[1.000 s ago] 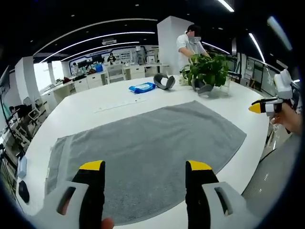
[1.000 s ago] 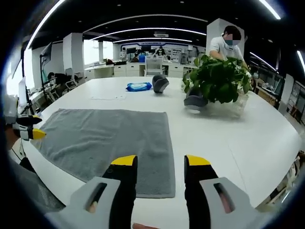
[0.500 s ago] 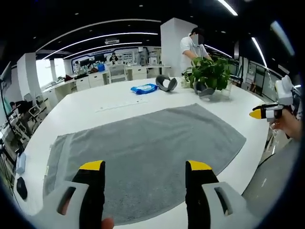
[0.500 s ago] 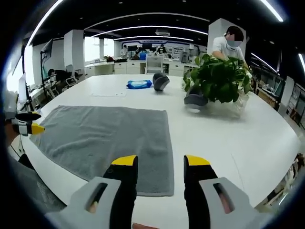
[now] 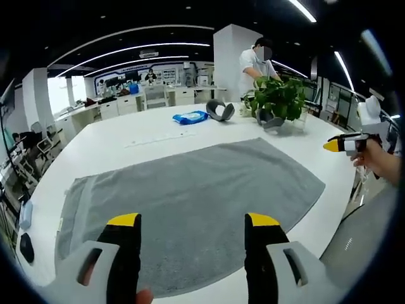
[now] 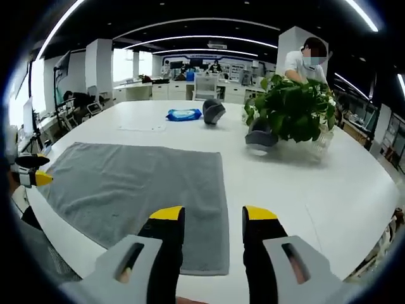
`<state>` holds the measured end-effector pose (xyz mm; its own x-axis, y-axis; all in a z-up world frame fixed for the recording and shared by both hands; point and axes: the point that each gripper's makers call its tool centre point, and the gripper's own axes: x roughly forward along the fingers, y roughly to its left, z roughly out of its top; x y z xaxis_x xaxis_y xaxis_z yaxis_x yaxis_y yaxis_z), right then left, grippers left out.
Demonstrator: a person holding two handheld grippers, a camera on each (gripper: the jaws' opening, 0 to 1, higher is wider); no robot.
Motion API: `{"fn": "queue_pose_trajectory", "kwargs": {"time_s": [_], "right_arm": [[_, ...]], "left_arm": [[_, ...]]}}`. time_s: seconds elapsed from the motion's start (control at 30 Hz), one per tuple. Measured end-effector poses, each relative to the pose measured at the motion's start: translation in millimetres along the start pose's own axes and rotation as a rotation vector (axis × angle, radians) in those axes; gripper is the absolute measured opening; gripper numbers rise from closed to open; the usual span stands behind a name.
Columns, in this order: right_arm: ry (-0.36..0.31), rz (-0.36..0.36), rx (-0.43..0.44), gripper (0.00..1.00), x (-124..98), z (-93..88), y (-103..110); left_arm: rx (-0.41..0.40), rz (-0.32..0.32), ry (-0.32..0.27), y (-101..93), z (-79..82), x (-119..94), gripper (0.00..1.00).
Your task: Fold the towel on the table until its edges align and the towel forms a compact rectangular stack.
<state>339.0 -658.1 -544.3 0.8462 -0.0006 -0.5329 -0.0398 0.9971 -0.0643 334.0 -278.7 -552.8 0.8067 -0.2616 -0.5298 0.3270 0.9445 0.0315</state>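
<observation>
Grey towel (image 5: 190, 209) lies fully spread, single layer, on white table (image 5: 126, 142); no fold made yet, all folds remain. Left gripper (image 5: 192, 223) and right gripper (image 6: 207, 215) hover over its near edge, jaws apart, holding nothing.

Towel (image 5: 196, 196) lies flat on the worktop (image 6: 329, 190); bare surface on all sides of it. Far side holds the obstacles: potted plant (image 6: 292, 111), dark grey object (image 6: 259, 136) touching its base, blue packet (image 6: 185, 114), second grey object (image 6: 213, 110) just beside the packet. All well apart from the towel. Person (image 5: 255, 60) stands behind the plant.
</observation>
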Motion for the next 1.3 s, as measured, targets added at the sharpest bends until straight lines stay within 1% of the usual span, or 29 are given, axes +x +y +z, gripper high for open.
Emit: {"fn": "queue_pose_trajectory", "kwargs": {"time_s": [0.03,0.13,0.2,0.23,0.27,0.3,0.33,0.43,0.5,0.53,0.57,0.6,0.63,0.7,0.73,0.83,0.9,0.97,1.1,1.13,1.2,1.3], "right_arm": [[0.003,-0.006,0.009,0.35,2.8,-2.1,-2.2],[0.051,-0.005,0.029,0.31,12.9,-16.4,-7.5],[0.063,-0.013,0.044,0.29,19.3,-24.6,-11.5],[0.081,-0.012,0.062,0.30,23.3,-30.7,-12.5],[0.121,0.001,0.075,0.31,27.8,-40.2,-12.6],[0.122,-0.003,0.075,0.31,31.1,-42.8,-14.8],[0.149,-0.012,0.077,0.29,32.4,-50.0,-16.8],[0.170,-0.019,0.081,0.25,36.3,-61.1,-21.0],[0.191,-0.020,0.091,0.23,35.0,-70.4,-21.5],[0.211,-0.027,0.114,0.23,34.8,-78.8,-23.3],[0.229,-0.021,0.141,0.23,35.8,-82.7,-23.0],[0.226,-0.002,0.154,0.24,39.0,-83.0,-23.3],[0.225,-0.007,0.147,0.21,39.7,-84.1,-25.0],[0.249,-0.005,0.142,0.18,38.8,-89.2,-23.7],[0.255,0.004,0.156,0.18,39.3,-90.9,-21.8],[0.274,0.010,0.156,0.19,40.6,-96.5,-19.5],[0.299,0.022,0.165,0.20,41.0,-101.4,-16.1],[0.300,0.023,0.159,0.20,41.4,-101.6,-15.3],[0.337,0.024,0.157,0.20,41.4,-110.3,-14.1],[0.320,0.020,0.142,0.19,42.3,-107.4,-16.9],[0.329,0.021,0.146,0.18,40.6,-107.8,-17.2],[0.330,0.017,0.122,0.16,39.9,-109.4,-16.1]], "left_arm": [[-0.001,0.000,0.000,0.1,-0.2,0.1,0.68],[-0.005,-0.003,0.007,-0.3,-1.9,0.6,0.68],[-0.001,-0.003,0.010,-0.6,-2.8,1.0,0.67],[0.001,-0.003,0.012,-0.7,-3.2,1.1,0.67],[0.006,-0.005,0.014,-1.4,-3.6,1.2,0.67],[0.009,-0.005,0.015,-1.7,-3.7,1.3,0.67],[0.013,-0.006,0.016,-2.3,-3.9,1.4,0.66],[0.020,-0.004,0.022,-2.0,-5.4,1.4,0.66],[0.024,0.001,0.026,-0.8,-6.4,1.7,0.66],[0.024,0.004,0.030,-0.1,-7.1,1.9,0.66],[0.023,0.004,0.030,0.0,-7.3,2.0,0.66],[0.024,0.005,0.032,0.1,-7.6,2.2,0.66],[0.025,0.006,0.033,0.2,-7.8,2.3,0.66],[0.029,0.006,0.036,-0.1,-8.8,2.7,0.66],[0.031,0.006,0.039,-0.3,-9.3,2.9,0.66],[0.035,0.007,0.040,-0.4,-9.2,2.8,0.66],[0.036,0.008,0.040,-0.1,-9.3,2.7,0.66],[0.036,0.009,0.040,0.2,-9.0,2.7,0.66],[0.033,0.007,0.041,0.1,-9.5,2.9,0.66],[0.035,0.007,0.042,-0.2,-9.6,3.0,0.66],[0.038,0.006,0.043,-0.5,-9.6,3.1,0.66],[0.038,0.003,0.045,-1.1,-9.9,3.3,0.66]]}}
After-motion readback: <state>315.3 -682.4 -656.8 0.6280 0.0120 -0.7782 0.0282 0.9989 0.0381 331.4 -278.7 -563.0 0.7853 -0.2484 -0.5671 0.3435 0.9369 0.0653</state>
